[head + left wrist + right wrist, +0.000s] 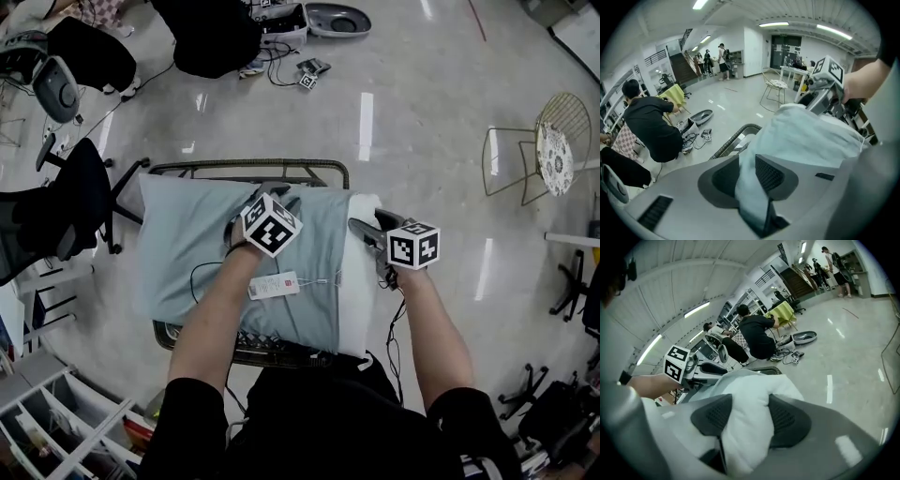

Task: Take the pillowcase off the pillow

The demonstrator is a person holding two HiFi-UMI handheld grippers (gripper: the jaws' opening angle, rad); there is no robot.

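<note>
A pillow in a pale blue pillowcase (pixel 206 244) lies across a dark wicker seat (pixel 246 169); its bare white end (pixel 359 281) sticks out on the right. A white tag (pixel 274 285) lies on the case. My left gripper (pixel 277 199) is down on the case's middle top, and a fold of blue fabric (pixel 787 136) runs up between its spread jaws (pixel 747 171). My right gripper (pixel 367 228) sits at the white end, where the pillow (pixel 740 394) bulges between its spread jaws (pixel 747 416). Neither pair of pads visibly pinches.
Black office chairs (pixel 66 206) stand to the left and a wire chair (pixel 544 155) to the right. A person in black (pixel 206 37) crouches beyond the seat by cables and a marker cube (pixel 309 75). White shelving (pixel 47 412) is at the lower left.
</note>
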